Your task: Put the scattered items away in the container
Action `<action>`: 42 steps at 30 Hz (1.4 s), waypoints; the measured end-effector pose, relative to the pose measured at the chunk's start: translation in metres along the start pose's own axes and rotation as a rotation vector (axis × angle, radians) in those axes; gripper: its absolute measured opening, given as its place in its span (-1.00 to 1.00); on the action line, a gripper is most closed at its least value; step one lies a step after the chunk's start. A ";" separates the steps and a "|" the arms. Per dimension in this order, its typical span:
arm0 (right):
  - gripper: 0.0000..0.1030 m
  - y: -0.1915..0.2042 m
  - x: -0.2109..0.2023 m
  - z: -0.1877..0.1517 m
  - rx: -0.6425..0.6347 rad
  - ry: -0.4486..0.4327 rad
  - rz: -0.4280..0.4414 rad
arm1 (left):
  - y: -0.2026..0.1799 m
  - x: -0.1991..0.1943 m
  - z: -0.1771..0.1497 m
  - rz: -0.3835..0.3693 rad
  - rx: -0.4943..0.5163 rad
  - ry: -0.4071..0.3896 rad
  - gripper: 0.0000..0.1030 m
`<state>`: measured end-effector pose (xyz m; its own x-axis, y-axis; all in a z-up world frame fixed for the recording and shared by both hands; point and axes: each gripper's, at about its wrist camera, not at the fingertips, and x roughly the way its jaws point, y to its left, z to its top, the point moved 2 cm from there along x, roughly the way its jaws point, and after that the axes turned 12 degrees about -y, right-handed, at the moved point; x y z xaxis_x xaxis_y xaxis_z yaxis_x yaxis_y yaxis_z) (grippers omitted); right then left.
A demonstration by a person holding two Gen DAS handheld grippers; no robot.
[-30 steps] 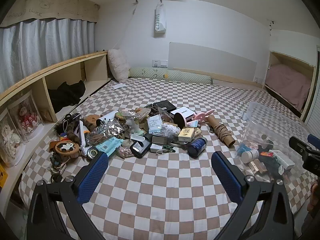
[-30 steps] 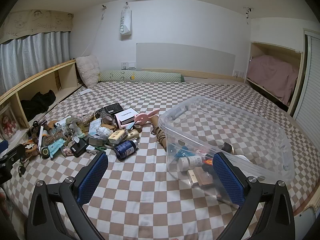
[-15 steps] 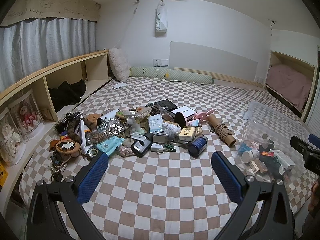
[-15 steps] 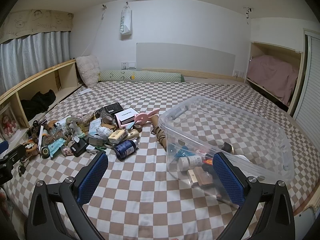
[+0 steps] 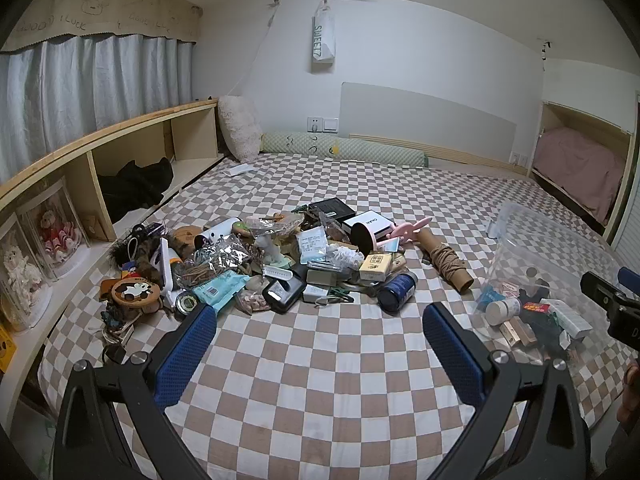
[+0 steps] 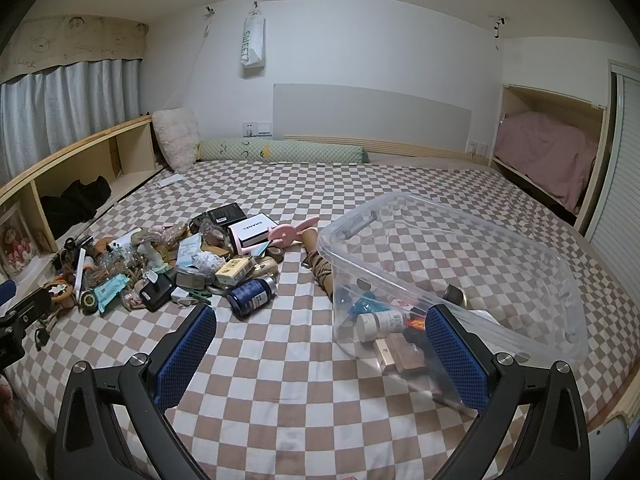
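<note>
A pile of scattered small items (image 5: 280, 256) lies on the checkered bed: boxes, packets, a dark blue jar (image 5: 396, 286), a brown cardboard tube (image 5: 444, 258), a pink toy. It also shows in the right wrist view (image 6: 192, 260). A clear plastic container (image 6: 448, 268) sits to the right, holding several items; it shows in the left wrist view (image 5: 548, 272) too. My left gripper (image 5: 320, 344) is open and empty, hovering in front of the pile. My right gripper (image 6: 320, 344) is open and empty, its right finger in front of the container's near wall.
A wooden shelf unit (image 5: 100, 164) runs along the left with dolls and dark cloth. Pillows (image 5: 240, 128) lie at the headboard. A pink-bedded alcove (image 6: 548, 152) is at the right. The bed's front edge is close below both grippers.
The left wrist view has drifted very slightly; the right gripper has held still. Nothing was taken hold of or let go.
</note>
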<state>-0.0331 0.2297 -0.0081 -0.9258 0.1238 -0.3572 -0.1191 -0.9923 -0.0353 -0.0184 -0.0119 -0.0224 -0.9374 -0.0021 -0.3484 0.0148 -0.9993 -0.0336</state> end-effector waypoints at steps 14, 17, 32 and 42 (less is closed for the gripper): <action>1.00 0.006 0.010 -0.006 -0.011 0.021 0.007 | 0.000 0.010 -0.012 0.009 0.005 0.032 1.00; 1.00 0.009 0.015 -0.009 -0.009 0.025 0.006 | 0.001 0.016 -0.016 0.009 0.008 0.041 1.00; 1.00 0.036 0.047 -0.027 -0.005 0.096 0.110 | 0.022 0.044 -0.030 0.024 -0.034 0.086 1.00; 1.00 0.082 0.072 -0.048 -0.061 0.136 0.236 | 0.048 0.073 -0.043 0.032 -0.098 0.142 1.00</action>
<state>-0.0925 0.1569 -0.0813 -0.8680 -0.1091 -0.4844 0.1198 -0.9928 0.0089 -0.0713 -0.0581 -0.0902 -0.8775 -0.0219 -0.4791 0.0842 -0.9905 -0.1090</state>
